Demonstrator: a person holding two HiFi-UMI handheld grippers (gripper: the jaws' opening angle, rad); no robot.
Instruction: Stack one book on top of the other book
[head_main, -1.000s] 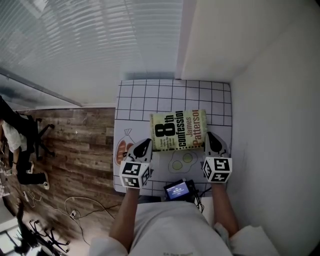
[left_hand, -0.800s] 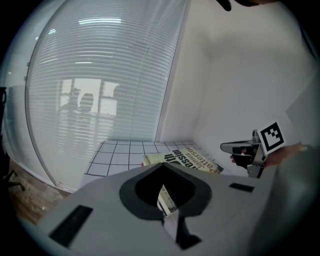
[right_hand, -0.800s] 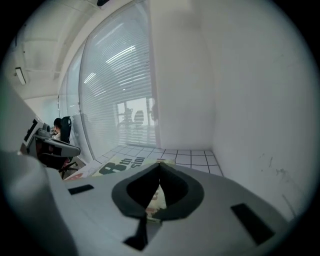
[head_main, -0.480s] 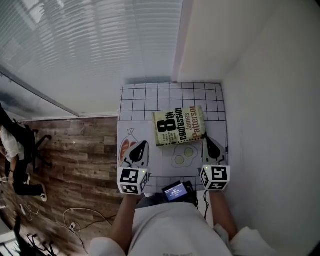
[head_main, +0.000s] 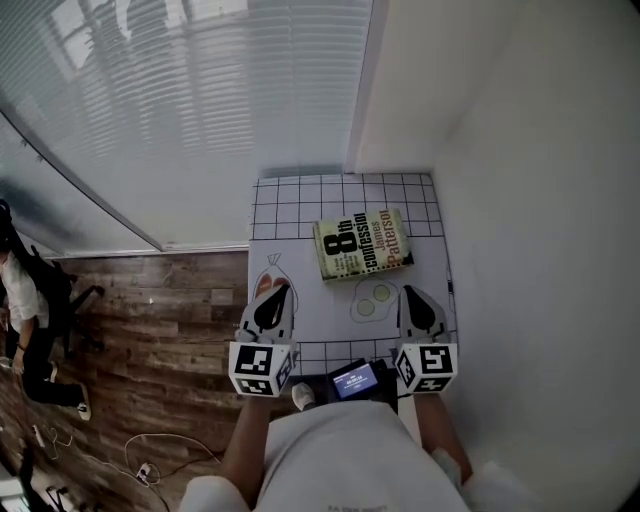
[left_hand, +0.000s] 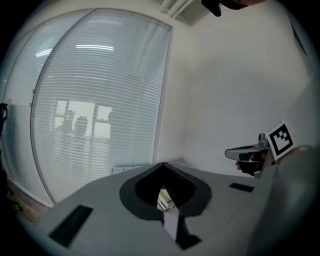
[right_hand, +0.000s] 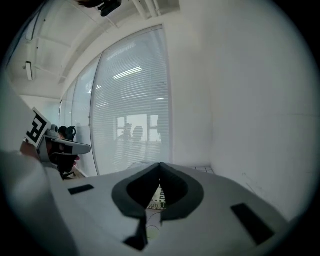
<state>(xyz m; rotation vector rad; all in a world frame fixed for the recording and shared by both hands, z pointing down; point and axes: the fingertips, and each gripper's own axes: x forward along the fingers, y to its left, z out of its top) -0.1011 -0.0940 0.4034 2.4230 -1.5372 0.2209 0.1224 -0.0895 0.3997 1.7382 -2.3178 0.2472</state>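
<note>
Book (head_main: 362, 246), the yellow-green "8th Confession", lies flat and slightly askew on the grid-patterned surface (head_main: 300, 205). It sits closer to the right edge and the white wall (head_main: 540, 200) than to the left edge, which drops off to the wood floor (head_main: 150, 300). Bare cloth with a fried-egg print (head_main: 375, 300) lies open on its near side. The left tool (head_main: 281, 292) and right tool (head_main: 408, 292) have their jaws pressed together on nothing. The book lies beyond and between them, touching neither.

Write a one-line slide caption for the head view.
Left gripper and right gripper, shut and empty, hover short of the book on the table.
</note>
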